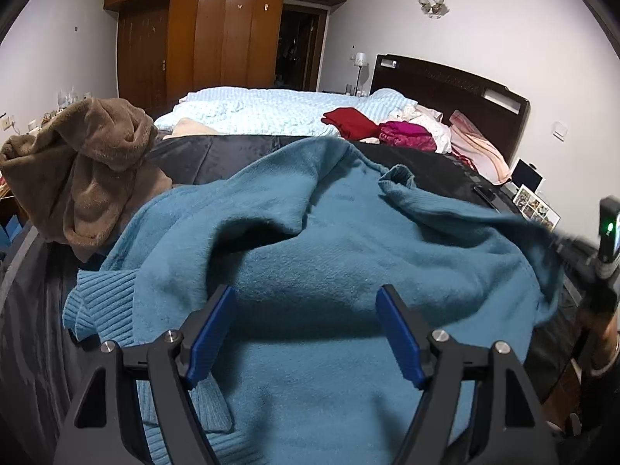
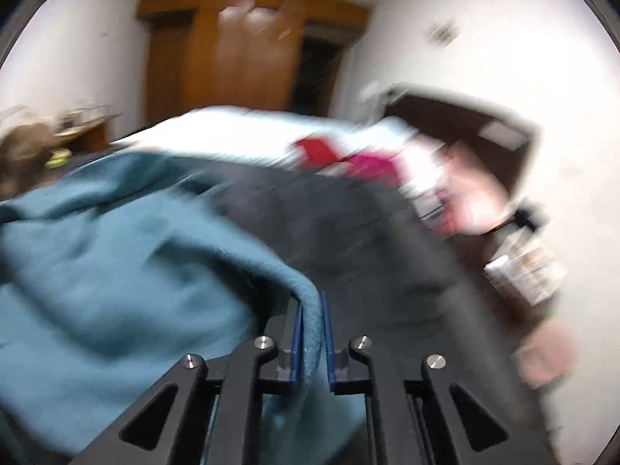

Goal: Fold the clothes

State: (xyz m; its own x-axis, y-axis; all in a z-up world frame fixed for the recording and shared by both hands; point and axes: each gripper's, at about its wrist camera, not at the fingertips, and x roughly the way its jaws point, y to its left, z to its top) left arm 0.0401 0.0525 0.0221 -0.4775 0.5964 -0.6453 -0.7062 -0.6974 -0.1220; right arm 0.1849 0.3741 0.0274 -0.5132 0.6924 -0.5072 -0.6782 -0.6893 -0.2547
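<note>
A teal knitted sweater [image 1: 329, 240] lies rumpled on a dark grey blanket [image 1: 217, 155] on the bed. My left gripper [image 1: 308, 310] hovers over the sweater's middle, jaws wide apart, blue pads [image 1: 215, 333] holding nothing. In the blurred right wrist view my right gripper [image 2: 311, 310] is shut on a fold at the teal sweater's [image 2: 116, 263] right edge, the cloth pinched between its blue pads [image 2: 327, 333]. The right gripper's body [image 1: 608, 240] shows at the far right of the left wrist view.
A brown fleece garment [image 1: 81, 170] is heaped at the left. Red clothes [image 1: 350, 122] and magenta clothes [image 1: 407, 135] lie further up the bed by pillows and the dark headboard [image 1: 445, 89]. A wooden wardrobe [image 1: 217, 38] lines the far wall. Framed photos [image 1: 536, 203] stand at the right.
</note>
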